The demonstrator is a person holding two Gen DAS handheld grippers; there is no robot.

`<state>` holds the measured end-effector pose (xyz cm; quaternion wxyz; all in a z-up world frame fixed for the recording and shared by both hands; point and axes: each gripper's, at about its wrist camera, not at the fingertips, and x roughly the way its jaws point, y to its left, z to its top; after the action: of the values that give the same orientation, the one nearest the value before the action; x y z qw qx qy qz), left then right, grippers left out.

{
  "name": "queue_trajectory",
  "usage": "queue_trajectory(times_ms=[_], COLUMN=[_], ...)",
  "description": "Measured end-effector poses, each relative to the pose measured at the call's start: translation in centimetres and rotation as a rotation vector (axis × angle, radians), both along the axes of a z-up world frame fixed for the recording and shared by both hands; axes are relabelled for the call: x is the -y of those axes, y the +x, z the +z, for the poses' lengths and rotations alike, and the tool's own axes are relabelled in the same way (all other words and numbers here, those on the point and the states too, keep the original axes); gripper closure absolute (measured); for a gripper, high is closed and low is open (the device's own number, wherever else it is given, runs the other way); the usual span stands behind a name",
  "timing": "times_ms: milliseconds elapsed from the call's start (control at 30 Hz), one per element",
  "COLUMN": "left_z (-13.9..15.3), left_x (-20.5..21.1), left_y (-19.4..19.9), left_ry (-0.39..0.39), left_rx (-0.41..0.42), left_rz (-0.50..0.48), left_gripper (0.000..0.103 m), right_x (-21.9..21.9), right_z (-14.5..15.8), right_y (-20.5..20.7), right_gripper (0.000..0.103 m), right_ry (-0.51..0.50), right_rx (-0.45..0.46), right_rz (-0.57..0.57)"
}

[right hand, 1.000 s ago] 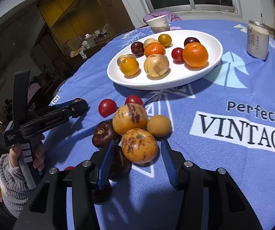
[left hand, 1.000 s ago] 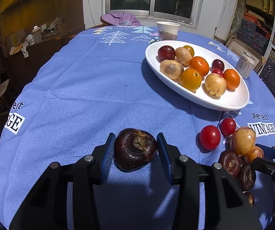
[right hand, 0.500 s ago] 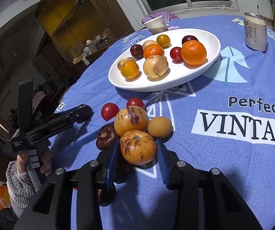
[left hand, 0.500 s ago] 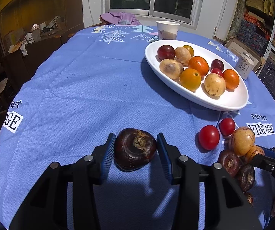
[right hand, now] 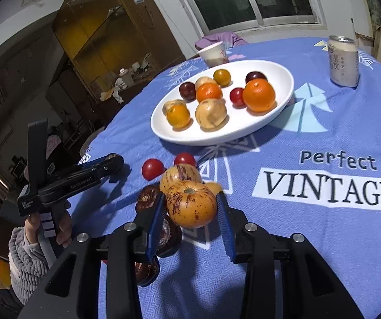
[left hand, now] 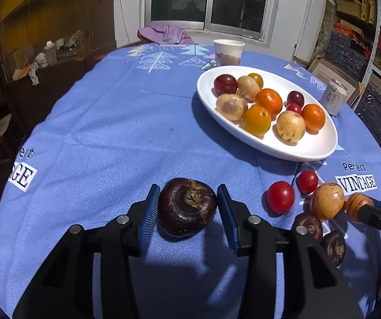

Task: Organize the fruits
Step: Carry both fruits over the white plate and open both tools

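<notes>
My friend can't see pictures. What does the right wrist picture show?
A hand-held gripper grips a speckled orange fruit above a blue tablecloth. Beyond it, a white oval dish holds oranges and plums, near a drink can.

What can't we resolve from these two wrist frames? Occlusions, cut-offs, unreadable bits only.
- Left wrist view: right gripper cut off by the frame edge; its jaws cover much of the speckled orange fruit.
- Right wrist view: dark fruits largely behind the right gripper's near finger; count unclear.
- Right wrist view: small tan fruit mostly behind the speckled fruit.
- Both views: can print too small to read.
</notes>
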<state>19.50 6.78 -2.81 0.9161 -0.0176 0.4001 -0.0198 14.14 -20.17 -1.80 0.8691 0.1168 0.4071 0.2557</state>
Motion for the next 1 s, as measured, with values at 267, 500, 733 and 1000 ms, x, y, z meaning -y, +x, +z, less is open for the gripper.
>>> queue_trajectory(times_ms=[267, 500, 733, 1000], left_z=[5.9, 11.0, 8.7, 4.3], left_x=[2.2, 3.8, 5.0, 7.6], left_y=[2.3, 7.4, 13.7, 19.1], left_ry=[0.068, 0.057, 0.020, 0.044], left_rx=[0.089, 0.167, 0.117, 0.034], left_rz=[-0.042, -0.048, -0.032, -0.076], left_gripper=[0.059, 0.059, 0.059, 0.059], right_x=[1.5, 1.3, 0.0, -2.6], right_z=[4.3, 10.2, 10.0, 4.3], right_y=[1.1, 5.4, 12.6, 20.5], right_gripper=[0.063, 0.063, 0.063, 0.063], right_ry=[-0.043, -0.061, -0.121, -0.229], right_rx=[0.100, 0.233, 0.241, 0.120], right_rz=[-0.035, -0.072, -0.124, -0.141])
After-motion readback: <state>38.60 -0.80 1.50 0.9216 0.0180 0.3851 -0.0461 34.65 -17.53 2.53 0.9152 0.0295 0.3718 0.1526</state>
